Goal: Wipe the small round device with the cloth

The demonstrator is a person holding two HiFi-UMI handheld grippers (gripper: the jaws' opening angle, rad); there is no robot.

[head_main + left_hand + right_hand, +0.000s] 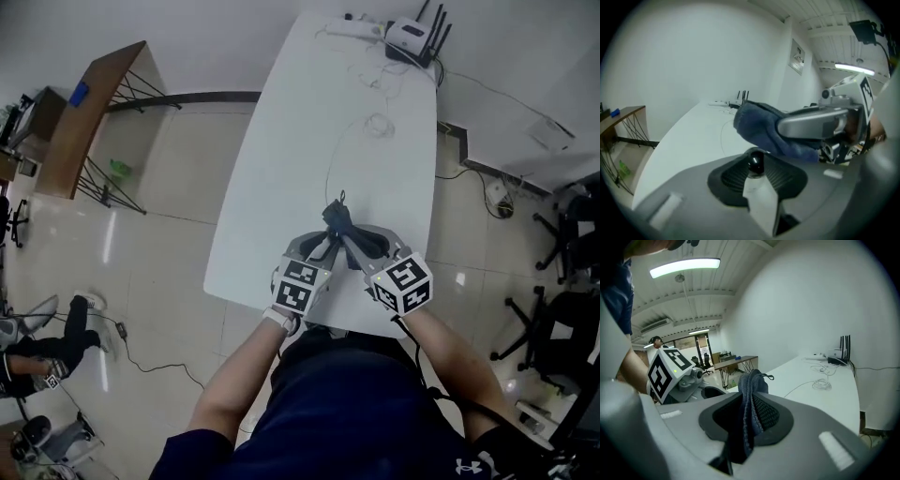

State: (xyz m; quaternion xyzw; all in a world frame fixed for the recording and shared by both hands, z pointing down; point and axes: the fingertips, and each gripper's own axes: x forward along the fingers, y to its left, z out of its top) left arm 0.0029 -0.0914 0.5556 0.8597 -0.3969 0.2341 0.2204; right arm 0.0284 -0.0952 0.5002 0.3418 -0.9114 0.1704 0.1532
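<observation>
i'm gripping the small round device (755, 162) in the left gripper (757, 155), the pads pressing on either side of its black rounded top, a white piece showing beneath. the right gripper (749, 405) is clenching the dark blue cloth (751, 380), which is sticking up past its jaws. both tools are hovering over the near edge of the white table (309, 141), tips close together, the cloth just beyond the device; i can't tell whether they're touching. a router (410, 37) is sitting at the table's far end.
</observation>
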